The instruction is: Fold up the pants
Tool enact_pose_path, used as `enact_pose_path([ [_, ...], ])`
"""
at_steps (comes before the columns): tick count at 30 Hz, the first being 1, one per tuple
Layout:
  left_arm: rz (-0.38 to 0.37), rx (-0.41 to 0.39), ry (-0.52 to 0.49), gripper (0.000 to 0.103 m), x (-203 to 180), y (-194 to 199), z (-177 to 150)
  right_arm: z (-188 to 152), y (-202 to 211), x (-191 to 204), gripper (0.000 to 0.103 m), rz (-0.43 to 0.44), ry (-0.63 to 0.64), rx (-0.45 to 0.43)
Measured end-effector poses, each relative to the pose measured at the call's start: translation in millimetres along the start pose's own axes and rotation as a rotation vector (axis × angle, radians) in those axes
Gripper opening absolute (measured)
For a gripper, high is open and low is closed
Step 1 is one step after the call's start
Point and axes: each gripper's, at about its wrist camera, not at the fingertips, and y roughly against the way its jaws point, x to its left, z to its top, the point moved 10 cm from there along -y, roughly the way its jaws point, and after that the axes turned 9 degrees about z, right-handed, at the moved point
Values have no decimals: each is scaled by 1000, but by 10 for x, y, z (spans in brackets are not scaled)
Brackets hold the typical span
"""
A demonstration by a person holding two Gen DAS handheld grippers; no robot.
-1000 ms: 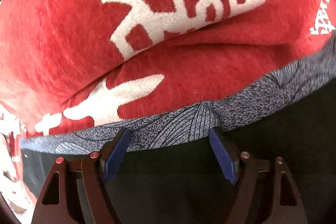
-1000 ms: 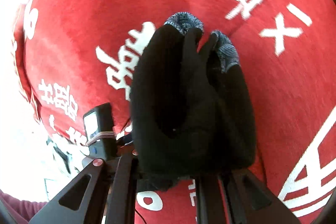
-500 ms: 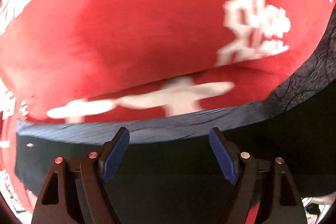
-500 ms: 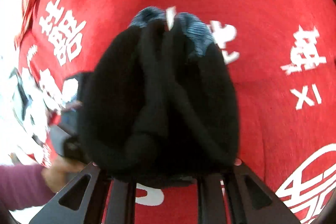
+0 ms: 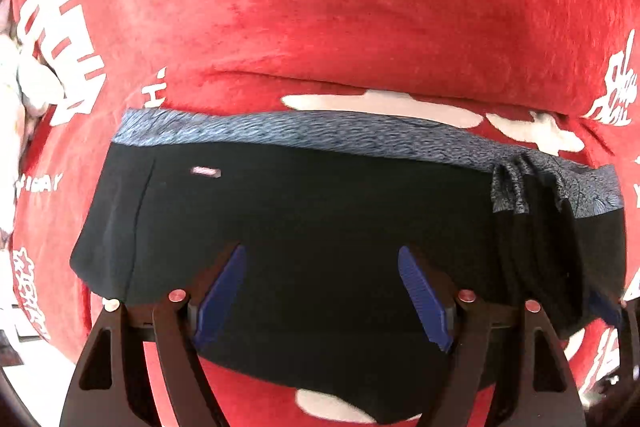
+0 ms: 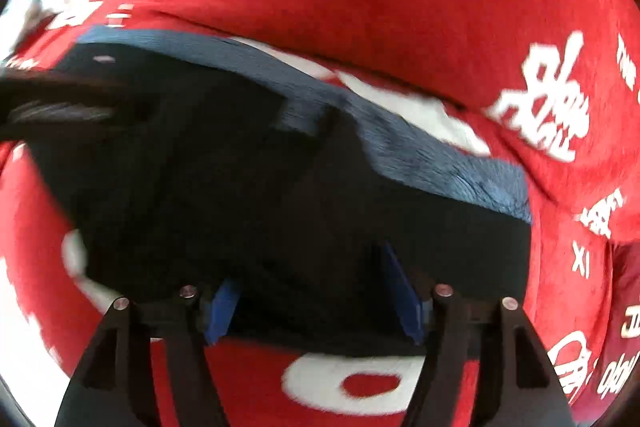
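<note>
The black pants with a grey patterned waistband lie folded on a red blanket. In the left wrist view my left gripper is open just above the black cloth, blue pads apart. In the right wrist view the same pants fill the middle, waistband at the far edge. My right gripper is open over the near edge of the pants, with nothing between its pads. The right side of the pants is bunched into pleats.
The red blanket with white printed characters covers the whole surface and has a ridge behind the pants. A white crumpled thing lies at the far left edge. The other gripper's dark body crosses the left of the right wrist view.
My right gripper held the bunched pants shut and has let go; its pads now stand apart. The pants now lie flat. My left gripper has drawn back, showing the whole garment.
</note>
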Motion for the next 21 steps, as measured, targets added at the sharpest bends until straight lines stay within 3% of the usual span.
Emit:
enact_pose_path([
  [3, -43, -10, -8, 80, 25, 40, 26, -54, 352, 172, 71, 144, 7, -59],
  [4, -81, -16, -18, 80, -23, 92, 25, -75, 479, 107, 72, 244, -71, -82],
  [6, -147, -16, -35, 80, -142, 207, -4, -139, 568, -107, 72, 414, -261, -104],
  [7, -214, -8, -52, 80, -275, 263, -37, -221, 567, -333, 72, 527, -436, -112],
  [10, -376, 12, -94, 80, -635, 372, -107, -445, 419, -868, 72, 690, -807, -118],
  [12, -453, 22, -146, 79, -921, 452, -169, -588, 322, -1115, 72, 750, -963, -136],
  [14, -490, 29, -192, 65, -1142, 494, -209, -663, 262, -1193, 72, 783, -1018, -143],
  [16, -515, 54, -239, 65, -1379, 502, -262, -732, 155, -1254, 70, 802, -1083, -141],
  [18, -525, 78, -264, 62, -1547, 484, -299, -777, 139, -1266, 69, 832, -1133, -162],
  [19, -521, 96, -274, 53, -1611, 423, -312, -764, 126, -1296, 69, 848, -1157, -181],
  [21, -500, 119, -285, 51, -1669, 322, -319, -701, 66, -1354, 69, 878, -1197, -212],
])
